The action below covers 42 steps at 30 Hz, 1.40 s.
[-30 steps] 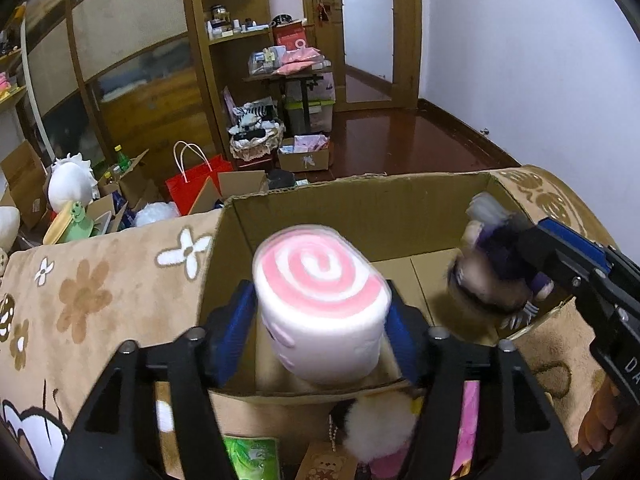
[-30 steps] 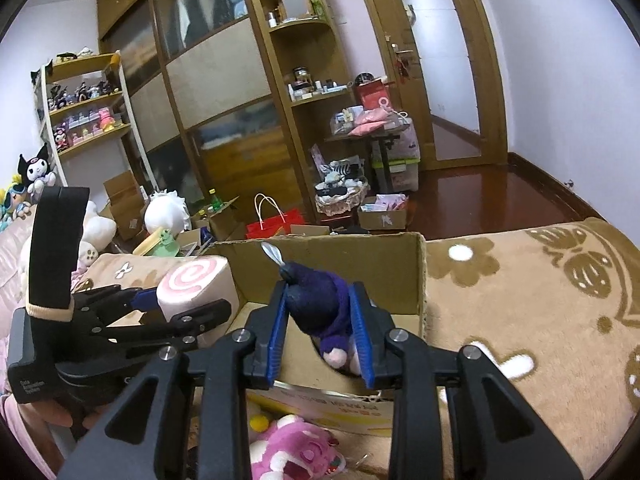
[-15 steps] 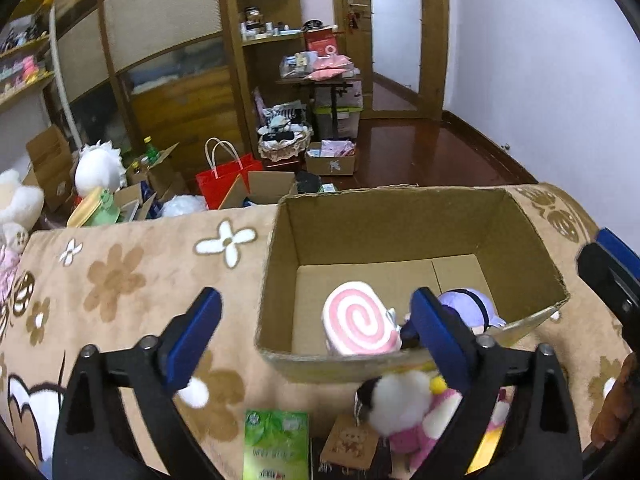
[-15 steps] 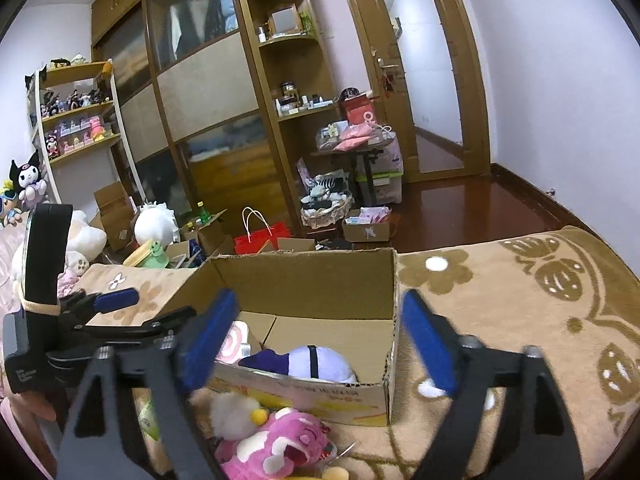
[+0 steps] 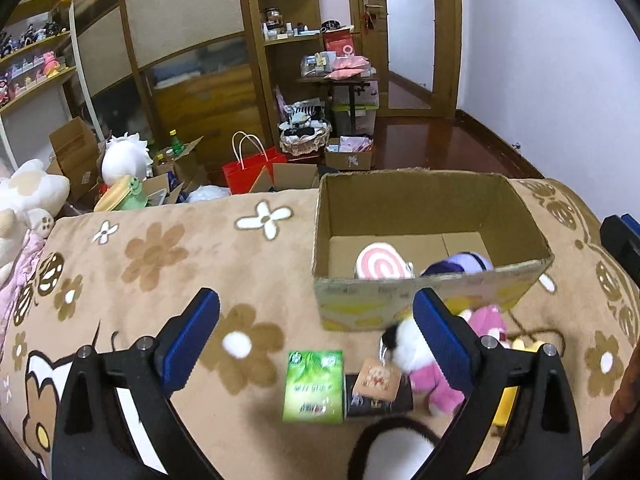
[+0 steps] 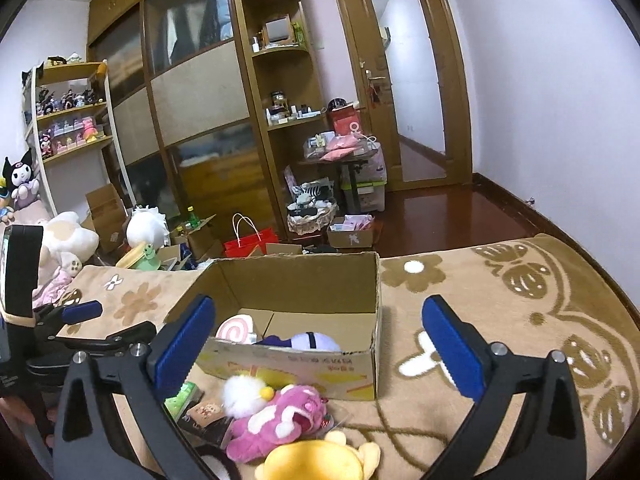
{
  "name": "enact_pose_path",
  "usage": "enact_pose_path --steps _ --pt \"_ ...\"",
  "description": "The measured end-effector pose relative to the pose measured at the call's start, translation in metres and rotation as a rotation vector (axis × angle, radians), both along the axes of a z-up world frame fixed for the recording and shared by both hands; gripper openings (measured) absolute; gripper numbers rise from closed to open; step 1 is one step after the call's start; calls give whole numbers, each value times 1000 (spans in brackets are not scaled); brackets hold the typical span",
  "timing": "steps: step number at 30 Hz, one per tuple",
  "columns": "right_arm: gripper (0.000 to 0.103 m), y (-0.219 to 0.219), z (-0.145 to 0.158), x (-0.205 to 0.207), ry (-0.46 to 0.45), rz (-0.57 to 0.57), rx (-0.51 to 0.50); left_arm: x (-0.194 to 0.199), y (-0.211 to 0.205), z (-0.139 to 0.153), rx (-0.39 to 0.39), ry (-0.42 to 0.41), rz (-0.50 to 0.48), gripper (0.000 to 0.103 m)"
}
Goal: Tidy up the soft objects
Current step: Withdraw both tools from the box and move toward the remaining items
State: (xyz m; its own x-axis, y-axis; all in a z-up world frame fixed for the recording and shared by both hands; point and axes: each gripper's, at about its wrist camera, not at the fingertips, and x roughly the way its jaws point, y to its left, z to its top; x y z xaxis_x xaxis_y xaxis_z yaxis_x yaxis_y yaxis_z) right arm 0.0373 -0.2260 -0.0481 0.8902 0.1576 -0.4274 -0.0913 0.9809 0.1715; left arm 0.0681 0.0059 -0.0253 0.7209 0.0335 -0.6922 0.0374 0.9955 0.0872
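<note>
An open cardboard box [image 5: 440, 300] [image 6: 296, 368] sits on the brown flowered blanket. Inside lie a pink swirl roll plush [image 5: 382, 263] [image 6: 237, 327] and a purple plush [image 5: 460, 264] [image 6: 308, 342]. My left gripper [image 5: 316, 332] is open and empty, held back from the box's near wall. My right gripper [image 6: 320, 344] is open and empty, also back from the box. In front of the box lie a pink plush [image 6: 280, 420] [image 5: 486, 320], a white fluffy plush [image 6: 242, 396] [image 5: 404, 344] and a yellow plush [image 6: 316, 460].
A green packet [image 5: 314, 386] and a small brown tagged card [image 5: 378, 380] lie on the blanket near the plush pile. The left gripper shows at the left of the right wrist view [image 6: 86, 322]. Beyond the bed are boxes, a red bag [image 5: 252, 170] and shelves.
Both grippers opened and let the roll plush and the purple plush drop into the box, then pulled back and up from it.
</note>
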Motion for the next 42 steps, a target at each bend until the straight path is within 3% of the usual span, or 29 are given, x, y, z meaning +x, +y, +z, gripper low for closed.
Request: enact_pose_path --steps 17,42 --pt "103 21 -8 -43 50 -21 -40 -37 12 -1 9 63 32 97" --pt "103 16 -63 -25 227 -33 -55 15 20 -60 -35 326 78 97"
